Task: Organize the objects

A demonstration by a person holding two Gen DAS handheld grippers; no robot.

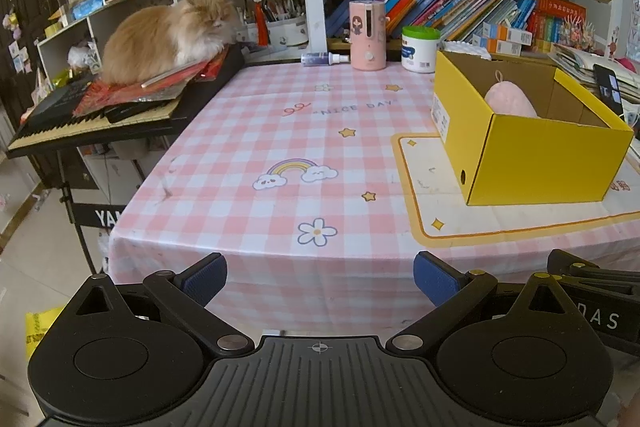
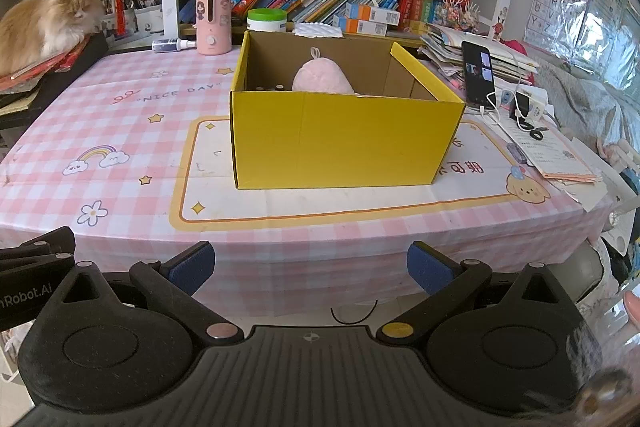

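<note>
A yellow cardboard box (image 2: 340,143) stands open on a white placemat (image 2: 208,179) on the pink checked table; it also shows at the right in the left wrist view (image 1: 552,163). A pink plush toy (image 2: 320,79) lies inside it, also seen in the left wrist view (image 1: 510,101). Small dark objects sit beside the plush in the box; I cannot tell what they are. My left gripper (image 1: 320,277) is open and empty, held off the table's front edge. My right gripper (image 2: 310,267) is open and empty, in front of the box.
A cat (image 1: 168,35) lies on papers on a keyboard (image 1: 80,123) at the left. A pink dispenser (image 2: 214,21), a spray bottle (image 2: 172,45) and a white jar (image 2: 266,21) stand at the back. A phone (image 2: 478,75), cables and papers (image 2: 560,155) lie right of the box.
</note>
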